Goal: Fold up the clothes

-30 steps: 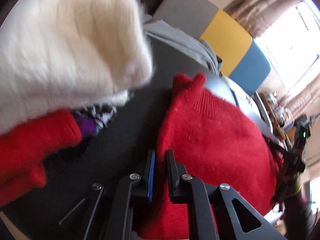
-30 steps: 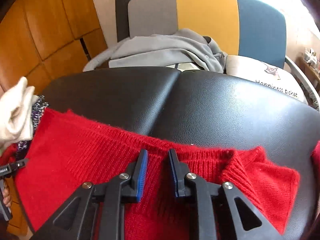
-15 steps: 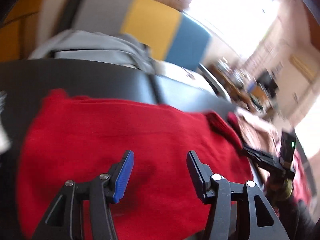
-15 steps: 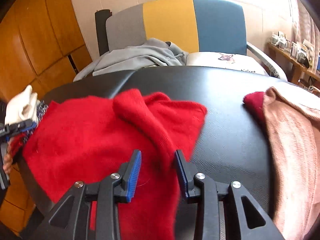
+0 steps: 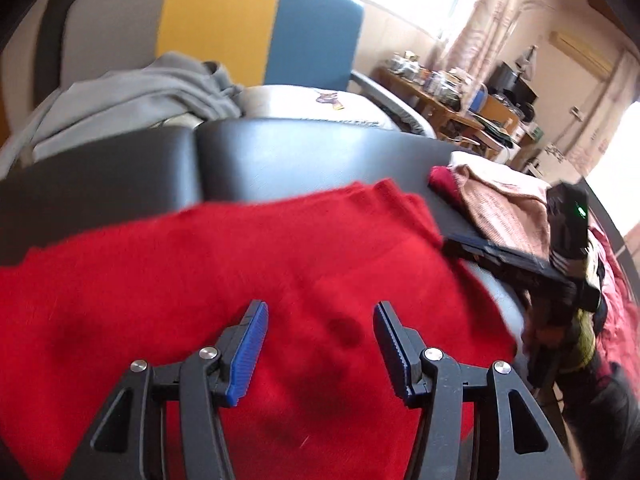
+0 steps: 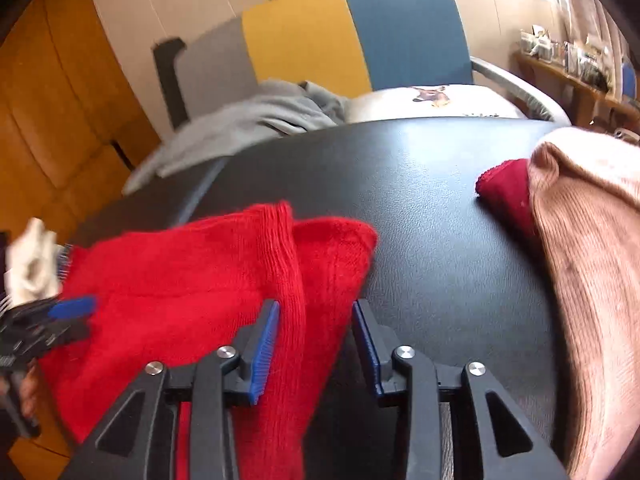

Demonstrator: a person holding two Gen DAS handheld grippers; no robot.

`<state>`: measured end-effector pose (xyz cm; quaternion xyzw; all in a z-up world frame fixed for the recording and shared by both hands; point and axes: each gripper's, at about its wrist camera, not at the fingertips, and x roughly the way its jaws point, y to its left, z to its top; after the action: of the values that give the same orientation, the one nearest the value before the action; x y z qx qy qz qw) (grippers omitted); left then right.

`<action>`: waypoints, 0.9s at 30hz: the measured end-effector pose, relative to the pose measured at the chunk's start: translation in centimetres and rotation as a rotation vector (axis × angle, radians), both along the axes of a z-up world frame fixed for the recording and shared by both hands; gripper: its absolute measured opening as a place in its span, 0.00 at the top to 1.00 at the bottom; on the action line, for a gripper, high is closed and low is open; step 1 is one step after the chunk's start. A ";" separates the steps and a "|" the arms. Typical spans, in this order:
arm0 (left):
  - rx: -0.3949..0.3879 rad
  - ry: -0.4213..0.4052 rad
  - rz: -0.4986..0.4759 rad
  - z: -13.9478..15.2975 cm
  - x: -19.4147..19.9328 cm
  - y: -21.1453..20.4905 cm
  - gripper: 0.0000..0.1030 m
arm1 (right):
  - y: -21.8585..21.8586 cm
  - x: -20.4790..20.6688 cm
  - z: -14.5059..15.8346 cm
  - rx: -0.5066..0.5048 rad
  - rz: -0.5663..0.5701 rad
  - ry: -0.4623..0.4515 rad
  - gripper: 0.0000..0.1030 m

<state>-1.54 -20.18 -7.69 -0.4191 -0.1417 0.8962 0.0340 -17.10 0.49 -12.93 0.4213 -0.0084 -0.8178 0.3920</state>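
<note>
Red sweater [image 5: 224, 276]: lies spread on the black padded table [image 6: 440, 208], toward its left end, partly folded; one ribbed strip [image 6: 286, 264] lies doubled over the body.

Long axis: in the left wrist view the sweater runs from 9 o'clock to 3 o'clock across the picture; the ribbed strip in the right wrist view runs from 12 down to 6, straight toward the right jaws.

Left gripper [image 5: 318, 346]: jaws about half open with nothing between the pads; the sweater lies under and ahead of them, toward 12 o'clock.

Right gripper [image 6: 314, 354]: jaws partly open; the ribbed strip passes between the two pads but they do not press on it, so it holds nothing.

Which hand is nearer: my judgement is that the right one is, as the sweater's right edge [image 6: 362, 256] sits just past its tips at about 1 o'clock, while the left gripper hovers over the middle of the body.

Other clothes: a pink knit [image 6: 592, 240] on a dark red piece [image 6: 506, 192] at 3 o'clock, well apart from the sweater; a grey garment [image 5: 132, 100] on the chair [image 5: 312, 28] beyond, at 12.

Likely next need: a fresh hold on an edge for the next fold.
</note>
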 end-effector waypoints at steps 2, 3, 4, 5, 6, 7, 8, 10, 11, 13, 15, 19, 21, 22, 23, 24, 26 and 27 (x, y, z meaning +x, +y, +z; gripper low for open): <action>-0.022 -0.004 -0.046 0.1 -1.9 1.2 0.45 | 2.2 0.4 0.1 -0.117 0.048 -0.087 0.62; -0.036 -0.010 -0.066 -0.1 -2.7 1.8 0.45 | 3.7 0.7 0.1 -0.186 0.086 -0.145 0.62; -0.052 -0.014 -0.089 -0.1 -3.4 2.5 0.45 | 4.5 1.3 0.1 -0.209 0.119 -0.167 0.62; -0.068 -0.015 -0.107 -0.2 -4.0 3.1 0.45 | 5.3 1.9 0.1 -0.219 0.152 -0.179 0.62; -0.083 -0.015 -0.120 -0.3 -4.5 3.7 0.45 | 5.9 2.5 -0.1 -0.220 0.189 -0.200 0.62; -0.093 -0.017 -0.132 -0.5 -4.9 4.2 0.45 | 6.5 3.2 -0.3 -0.218 0.227 -0.222 0.62; -0.102 -0.020 -0.141 -0.6 -5.3 4.6 0.45 | 6.8 3.7 -0.5 -0.204 0.254 -0.234 0.62; -0.122 -0.029 -0.154 -0.9 -5.8 5.3 0.45 | 7.3 4.8 -1.1 -0.176 0.293 -0.248 0.62; -0.132 -0.032 -0.162 -1.0 -6.0 5.6 0.46 | 7.4 5.1 -1.2 -0.174 0.308 -0.247 0.62; -0.159 -0.036 -0.183 -1.3 -6.3 6.1 0.46 | 7.4 5.5 -1.1 -0.180 0.338 -0.239 0.62; -0.174 -0.034 -0.202 -1.4 -6.4 6.4 0.46 | 7.0 5.4 -1.0 -0.180 0.378 -0.242 0.61; -0.167 -0.028 -0.213 -1.5 -6.4 6.3 0.46 | 6.3 4.7 -1.3 -0.131 0.430 -0.248 0.58; -0.149 -0.023 -0.214 -1.4 -6.5 6.2 0.46 | 6.2 4.0 -2.0 -0.132 0.452 -0.278 0.58; -0.144 -0.020 -0.215 -1.4 -6.7 6.2 0.46 | 6.0 3.8 -2.3 -0.141 0.476 -0.309 0.57; -0.146 -0.019 -0.219 -1.5 -6.9 6.3 0.46 | 6.0 4.1 -2.4 -0.149 0.515 -0.338 0.55; -0.152 -0.019 -0.225 -1.6 -7.1 6.5 0.46 | 6.0 4.4 -2.5 -0.158 0.558 -0.368 0.55; -0.175 -0.025 -0.242 -2.0 -7.6 7.1 0.45 | 5.9 4.9 -2.3 -0.221 0.645 -0.416 0.55; -0.187 -0.029 -0.252 -2.1 -7.9 7.4 0.44 | 5.8 5.2 -2.0 -0.259 0.688 -0.430 0.55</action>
<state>-9.44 -12.76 -9.83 -0.4479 -0.0042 0.8879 0.1051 -11.89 6.31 -14.91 0.5077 -0.0517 -0.5250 0.6811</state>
